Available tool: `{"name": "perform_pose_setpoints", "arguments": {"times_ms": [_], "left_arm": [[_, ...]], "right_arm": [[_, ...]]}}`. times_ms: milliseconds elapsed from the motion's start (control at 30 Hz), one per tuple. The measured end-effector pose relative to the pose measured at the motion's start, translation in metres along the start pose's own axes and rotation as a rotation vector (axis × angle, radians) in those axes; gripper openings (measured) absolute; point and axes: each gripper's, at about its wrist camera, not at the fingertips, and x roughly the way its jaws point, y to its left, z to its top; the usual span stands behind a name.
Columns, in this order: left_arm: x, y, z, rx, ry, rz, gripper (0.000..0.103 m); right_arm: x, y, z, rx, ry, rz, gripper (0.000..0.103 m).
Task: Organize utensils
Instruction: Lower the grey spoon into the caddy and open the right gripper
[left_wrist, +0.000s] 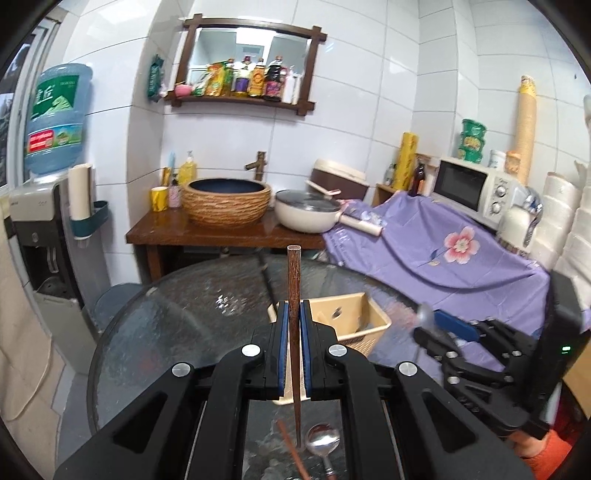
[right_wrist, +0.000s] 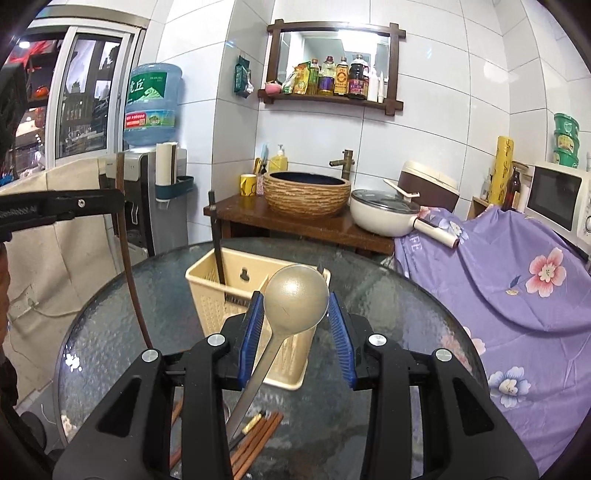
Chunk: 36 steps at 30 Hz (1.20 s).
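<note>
**Chopstick and spoon held above the holder**

The left gripper (left_wrist: 294, 321) has its jaws clamped on a dark wooden chopstick (left_wrist: 294, 295), held upright. The right gripper (right_wrist: 295, 317) has its jaws closed on a metal spoon (right_wrist: 295, 299), pinching the bowl. Both are above the round glass desk (right_wrist: 388, 295). The beige utensil holder (right_wrist: 221, 295) stands on it with one dark chopstick (right_wrist: 218, 240) in its left compartment. More chopsticks (right_wrist: 258, 435) and another spoon (left_wrist: 323, 441) lie on the desk.

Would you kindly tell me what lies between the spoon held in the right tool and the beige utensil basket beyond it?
Nothing: in the right wrist view the spoon in the right tool overlaps the basket directly.
</note>
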Motion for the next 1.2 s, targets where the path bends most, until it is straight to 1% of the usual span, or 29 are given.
{"name": "perform_pose_setpoints", "arguments": {"times_ms": [133, 233, 367, 467, 567, 733, 933, 1200], "left_arm": [[-0.003, -0.010, 0.026, 0.014, -0.018, -0.039, 0.007], [-0.006, -0.017, 0.044, 0.024, -0.050, -0.045, 0.007], [-0.011, -0.022, 0.079, 0.009, -0.118, -0.035, 0.007], [-0.009, -0.025, 0.098, 0.000, -0.161, -0.005, 0.007], [0.005, -0.025, 0.108, -0.008, -0.160, 0.024, 0.007], [0.028, -0.020, 0.099, -0.019, -0.152, 0.070, 0.007], [0.054, -0.010, 0.067, -0.047, -0.084, 0.056, 0.007], [0.068, -0.009, 0.035, -0.051, -0.024, 0.032, 0.007]], "right_arm": [[0.005, -0.006, 0.025, 0.003, -0.034, -0.016, 0.037], [0.007, -0.010, 0.044, 0.002, -0.062, -0.033, 0.037], [0.015, -0.013, 0.077, -0.015, -0.104, -0.080, 0.037], [0.022, -0.015, 0.093, -0.021, -0.125, -0.113, 0.037], [0.033, -0.016, 0.101, -0.043, -0.143, -0.156, 0.037], [0.054, -0.017, 0.095, -0.059, -0.152, -0.197, 0.037], [0.068, -0.013, 0.070, -0.072, -0.129, -0.204, 0.037], [0.074, -0.002, 0.034, -0.104, -0.114, -0.212, 0.037]]}}
